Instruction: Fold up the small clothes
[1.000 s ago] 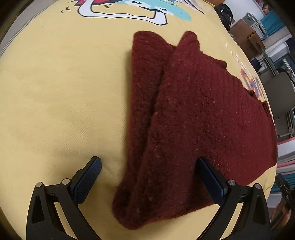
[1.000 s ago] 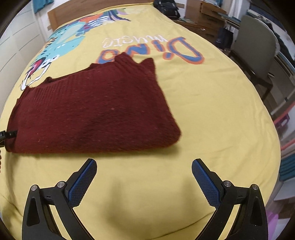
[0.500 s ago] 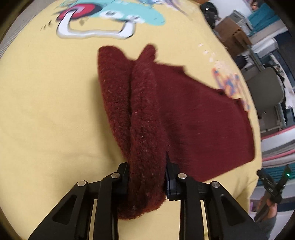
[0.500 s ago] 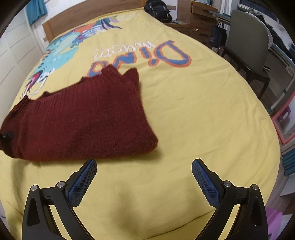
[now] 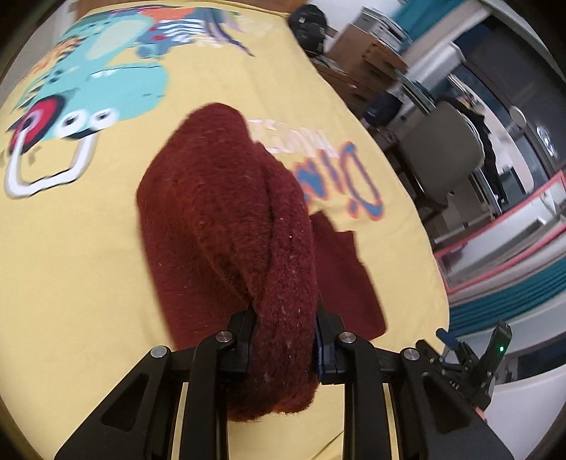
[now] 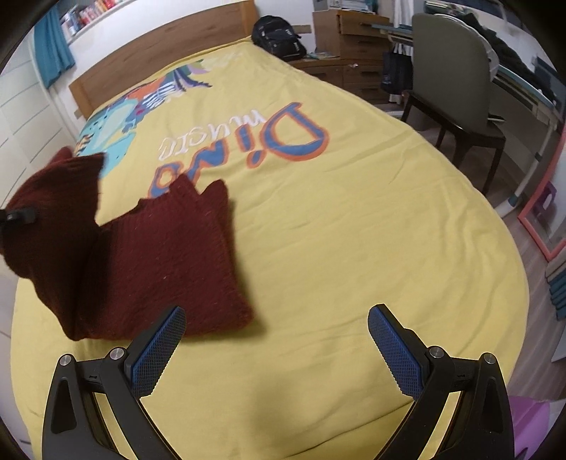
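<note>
A dark red knitted garment point(image 5: 226, 226) lies on the yellow bedspread point(image 5: 70, 254). My left gripper point(image 5: 284, 329) is shut on its near end and holds that end lifted, so the cloth bulges up in front of the camera. In the right wrist view the same garment point(image 6: 169, 262) lies at the left with its left end raised off the bed, and a small part of the left gripper point(image 6: 17, 216) shows clamped on it. My right gripper point(image 6: 276, 339) is open and empty above the bedspread, just right of the garment's near corner.
The bedspread point(image 6: 353, 247) carries a dinosaur print and "Dino" lettering point(image 6: 283, 141). A wooden headboard point(image 6: 159, 60), a black backpack point(image 6: 279, 33), drawers point(image 6: 350, 32) and a grey chair point(image 6: 456, 88) stand beyond and right of the bed. The bed's right edge drops to the floor.
My left gripper closed on the garment's near end and has lifted it, swinging it up and rightward. My right gripper stayed open and drew slightly closer to the garment's corner.
</note>
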The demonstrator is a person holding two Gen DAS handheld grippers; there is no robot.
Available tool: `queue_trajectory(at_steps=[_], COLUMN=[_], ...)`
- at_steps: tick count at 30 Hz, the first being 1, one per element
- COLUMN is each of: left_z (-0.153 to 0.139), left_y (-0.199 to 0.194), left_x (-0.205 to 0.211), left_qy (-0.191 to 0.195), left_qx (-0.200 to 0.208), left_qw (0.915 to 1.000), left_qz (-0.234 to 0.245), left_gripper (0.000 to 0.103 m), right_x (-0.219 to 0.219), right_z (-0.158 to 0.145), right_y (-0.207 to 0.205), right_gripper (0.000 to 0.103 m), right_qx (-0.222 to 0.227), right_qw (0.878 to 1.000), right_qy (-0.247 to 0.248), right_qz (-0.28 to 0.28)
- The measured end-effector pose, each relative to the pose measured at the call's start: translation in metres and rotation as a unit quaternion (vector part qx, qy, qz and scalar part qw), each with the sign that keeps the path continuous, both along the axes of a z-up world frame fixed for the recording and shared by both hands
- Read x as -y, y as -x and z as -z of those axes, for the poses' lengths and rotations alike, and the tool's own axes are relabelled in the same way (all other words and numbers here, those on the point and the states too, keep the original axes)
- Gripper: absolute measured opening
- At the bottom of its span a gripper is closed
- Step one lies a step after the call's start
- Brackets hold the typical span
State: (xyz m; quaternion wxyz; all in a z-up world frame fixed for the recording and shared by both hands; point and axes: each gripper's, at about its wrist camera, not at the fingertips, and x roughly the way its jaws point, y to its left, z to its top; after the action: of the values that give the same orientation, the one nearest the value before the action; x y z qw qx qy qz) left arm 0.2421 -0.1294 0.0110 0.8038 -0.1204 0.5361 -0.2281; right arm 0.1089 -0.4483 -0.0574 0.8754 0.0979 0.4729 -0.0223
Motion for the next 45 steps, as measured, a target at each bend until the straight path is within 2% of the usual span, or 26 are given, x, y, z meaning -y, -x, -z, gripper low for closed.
queue_trajectory(at_steps=[3, 8, 13, 21, 22, 23, 24, 26, 29, 30, 33, 37, 41, 45], left_z=[0.014, 0.063, 0.096, 0.096, 0.094, 0.091, 0.089, 0.080, 0.068, 0.062, 0.043, 0.019, 0.016, 0.025], left_y=[-0.006, -0.008, 0.008, 0.012, 0.013, 0.014, 0.015, 0.017, 0.021, 0.021, 0.023, 0.022, 0.017, 0.020], left_x=[0.052, 0.116, 0.138, 0.147, 0.146, 0.145, 0.144, 0.142, 0.139, 0.136, 0.122, 0.096, 0.062, 0.027], left_qy=[-0.015, -0.057, -0.132, -0.173, -0.173, -0.166, -0.161, -0.159, -0.150, -0.142, -0.109, -0.099, -0.114, -0.118], left_qx=[-0.003, -0.023, -0.021, -0.016, -0.015, -0.013, -0.010, -0.002, 0.011, 0.013, 0.018, 0.049, 0.042, 0.032], left_qw=[0.9997, 0.9973, 0.9897, 0.9834, 0.9834, 0.9846, 0.9855, 0.9859, 0.9867, 0.9880, 0.9921, 0.9932, 0.9926, 0.9924], left_qz=[0.021, 0.041, 0.050, 0.052, 0.052, 0.052, 0.051, 0.052, 0.062, 0.061, 0.058, 0.036, 0.008, -0.017], left_gripper=[0.020, 0.019, 0.021, 0.036, 0.040, 0.050, 0.065, 0.086, 0.093, 0.101, 0.102, 0.102, 0.102, 0.102], right_x=[0.011, 0.019, 0.019, 0.022, 0.022, 0.023, 0.024, 0.024, 0.024, 0.024, 0.021, 0.007, -0.012, -0.038], right_z=[0.000, 0.009, 0.023, 0.035, 0.034, 0.034, 0.034, 0.034, 0.032, 0.031, 0.027, 0.013, -0.008, -0.030], right_y=[0.004, 0.008, 0.011, 0.014, 0.014, 0.014, 0.014, 0.015, 0.015, 0.016, 0.013, 0.003, -0.015, -0.045], right_gripper=[0.103, 0.103, 0.103, 0.103, 0.103, 0.103, 0.103, 0.103, 0.103, 0.103, 0.103, 0.103, 0.103, 0.103], right_qx=[-0.001, -0.014, -0.039, -0.059, -0.059, -0.059, -0.059, -0.059, -0.059, -0.059, -0.058, -0.051, -0.039, -0.045], right_qw=[1.000, 1.000, 0.999, 0.998, 0.998, 0.998, 0.998, 0.998, 0.998, 0.998, 0.998, 0.998, 0.997, 0.994], right_qy=[-0.004, -0.007, -0.006, -0.016, -0.015, -0.014, -0.014, -0.015, -0.014, -0.013, -0.014, -0.001, 0.004, -0.017], right_qz=[0.010, 0.011, 0.003, 0.005, 0.005, 0.004, 0.004, 0.004, 0.002, 0.002, -0.007, -0.031, -0.062, -0.096])
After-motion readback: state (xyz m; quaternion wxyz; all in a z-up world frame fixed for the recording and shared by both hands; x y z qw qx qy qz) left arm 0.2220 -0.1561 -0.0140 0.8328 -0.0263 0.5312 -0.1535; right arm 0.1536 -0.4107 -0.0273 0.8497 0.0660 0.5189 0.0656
